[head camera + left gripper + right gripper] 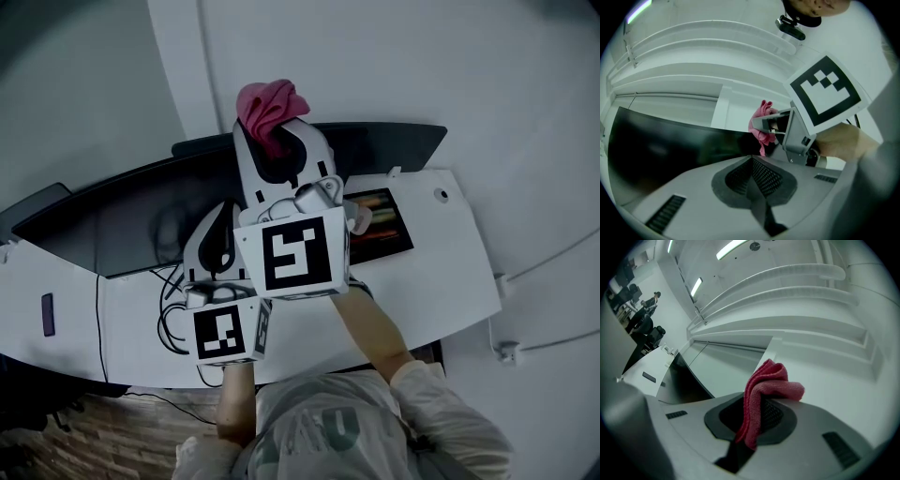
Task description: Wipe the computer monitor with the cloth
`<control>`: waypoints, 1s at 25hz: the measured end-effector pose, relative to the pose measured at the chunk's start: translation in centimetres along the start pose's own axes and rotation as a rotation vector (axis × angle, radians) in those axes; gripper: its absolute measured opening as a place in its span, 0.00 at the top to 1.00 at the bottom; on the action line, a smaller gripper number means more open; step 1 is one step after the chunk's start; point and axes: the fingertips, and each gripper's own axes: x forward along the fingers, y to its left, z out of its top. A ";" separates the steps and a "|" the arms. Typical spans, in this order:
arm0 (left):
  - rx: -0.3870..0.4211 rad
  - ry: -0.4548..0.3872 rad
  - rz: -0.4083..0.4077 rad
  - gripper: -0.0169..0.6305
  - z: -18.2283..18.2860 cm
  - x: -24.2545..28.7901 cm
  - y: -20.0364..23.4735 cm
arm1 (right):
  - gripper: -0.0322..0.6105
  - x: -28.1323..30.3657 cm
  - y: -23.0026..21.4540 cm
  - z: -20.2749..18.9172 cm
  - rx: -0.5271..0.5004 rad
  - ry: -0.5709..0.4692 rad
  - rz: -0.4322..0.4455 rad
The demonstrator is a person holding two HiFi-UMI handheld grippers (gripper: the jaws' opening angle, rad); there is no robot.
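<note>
Right gripper [274, 141], jaws clamped on pink cloth [270, 101], near upper edge of monitor [131, 216]. Left gripper [222, 225], at its 7 o'clock, has jaws closed together, holding nothing.

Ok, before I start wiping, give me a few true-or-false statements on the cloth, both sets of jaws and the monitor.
1. The right gripper has the pink cloth clamped in its jaws. True.
2. The left gripper also grips a corner of the cloth. False: its jaws are shut with nothing between them, and the cloth sits only in the right gripper.
3. The monitor screen is dark. True.
4. The cloth lies spread flat on the desk. False: it is bunched in the jaws and held up above the desk, near the monitor's top edge in the head view.
</note>
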 end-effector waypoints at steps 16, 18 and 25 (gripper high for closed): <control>0.014 0.000 -0.008 0.95 -0.1 2.9 -7.6 | 0.86 -2.8 -8.5 -3.7 0.068 -0.006 -0.004; 0.016 0.001 -0.012 0.95 -0.1 3.1 -8.3 | 0.86 -3.1 -9.2 -4.0 0.079 -0.017 -0.017; 0.021 0.005 -0.027 0.95 -0.5 3.7 -9.8 | 0.86 -3.8 -11.0 -4.7 0.109 -0.017 -0.024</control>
